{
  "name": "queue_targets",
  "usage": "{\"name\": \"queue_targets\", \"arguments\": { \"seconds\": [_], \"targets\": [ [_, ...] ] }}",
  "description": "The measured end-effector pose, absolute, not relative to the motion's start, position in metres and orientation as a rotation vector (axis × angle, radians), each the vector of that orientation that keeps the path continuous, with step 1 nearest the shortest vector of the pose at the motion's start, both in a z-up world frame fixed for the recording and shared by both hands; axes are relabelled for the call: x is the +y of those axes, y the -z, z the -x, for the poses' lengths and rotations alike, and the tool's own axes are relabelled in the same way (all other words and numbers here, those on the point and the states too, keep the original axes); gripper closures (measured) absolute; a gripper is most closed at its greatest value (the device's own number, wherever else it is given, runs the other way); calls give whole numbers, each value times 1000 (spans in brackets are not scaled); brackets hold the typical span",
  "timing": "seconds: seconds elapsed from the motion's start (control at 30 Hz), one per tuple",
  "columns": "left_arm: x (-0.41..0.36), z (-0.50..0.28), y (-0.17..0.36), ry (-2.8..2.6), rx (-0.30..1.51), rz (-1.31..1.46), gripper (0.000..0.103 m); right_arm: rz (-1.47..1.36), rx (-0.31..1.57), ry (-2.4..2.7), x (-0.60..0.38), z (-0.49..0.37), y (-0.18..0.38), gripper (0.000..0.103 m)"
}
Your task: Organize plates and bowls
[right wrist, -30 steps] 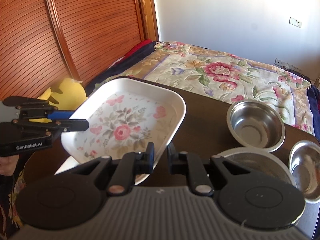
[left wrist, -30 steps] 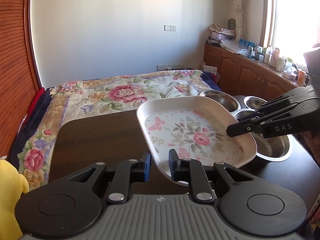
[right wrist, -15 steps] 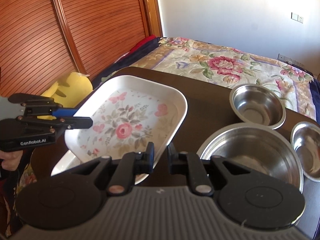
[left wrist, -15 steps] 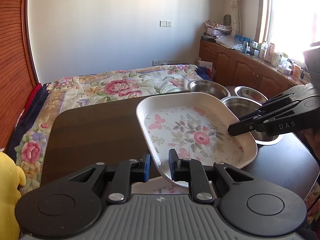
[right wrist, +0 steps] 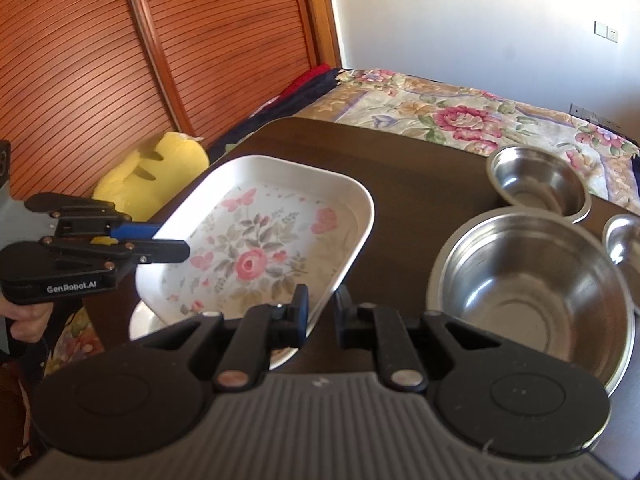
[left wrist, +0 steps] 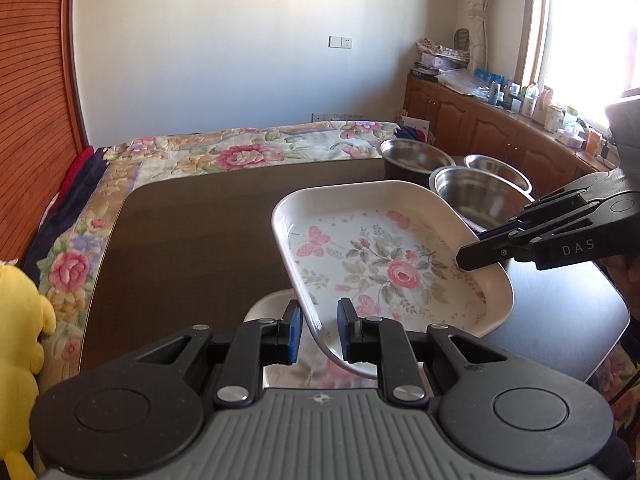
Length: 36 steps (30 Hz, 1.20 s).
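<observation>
Both grippers clamp the floral tray point(left wrist: 384, 264) by opposite rims, tray off the table, tilted. Left gripper point(left wrist: 318, 334) pinches the near rim edge in the left wrist view; right gripper point(right wrist: 320, 316) pinches the near right rim in its own view. In the left wrist view the right gripper comes in from 3 o'clock and bites the far side rim. Tray's long axis runs about 11 to 5 o'clock in the left view, 1 to 7 in the right.

Key relation: a second white plate point(left wrist: 268, 306) lies on the dark table point(left wrist: 192, 248) right beneath the tray's near end, at 6 o'clock. Probably the stack target, so the tray needs to come straight down and level out.

Steel bowls point(right wrist: 532, 292) sit at 3 o'clock of the tray in the right view, just beside, not touching. Right hand is nearer them.
</observation>
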State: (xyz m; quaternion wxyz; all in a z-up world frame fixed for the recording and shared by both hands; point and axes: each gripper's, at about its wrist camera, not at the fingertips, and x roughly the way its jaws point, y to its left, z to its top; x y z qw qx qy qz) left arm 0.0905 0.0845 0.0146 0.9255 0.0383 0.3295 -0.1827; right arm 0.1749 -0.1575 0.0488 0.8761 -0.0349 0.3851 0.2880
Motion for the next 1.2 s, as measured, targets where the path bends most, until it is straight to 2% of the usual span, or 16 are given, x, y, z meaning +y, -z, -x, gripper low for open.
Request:
{"name": "queue_targets", "arguments": {
  "seconds": [1.2],
  "targets": [
    [100, -68, 19, 301, 697, -92, 82, 93, 797, -622, -134, -148, -24, 86]
  ]
}}
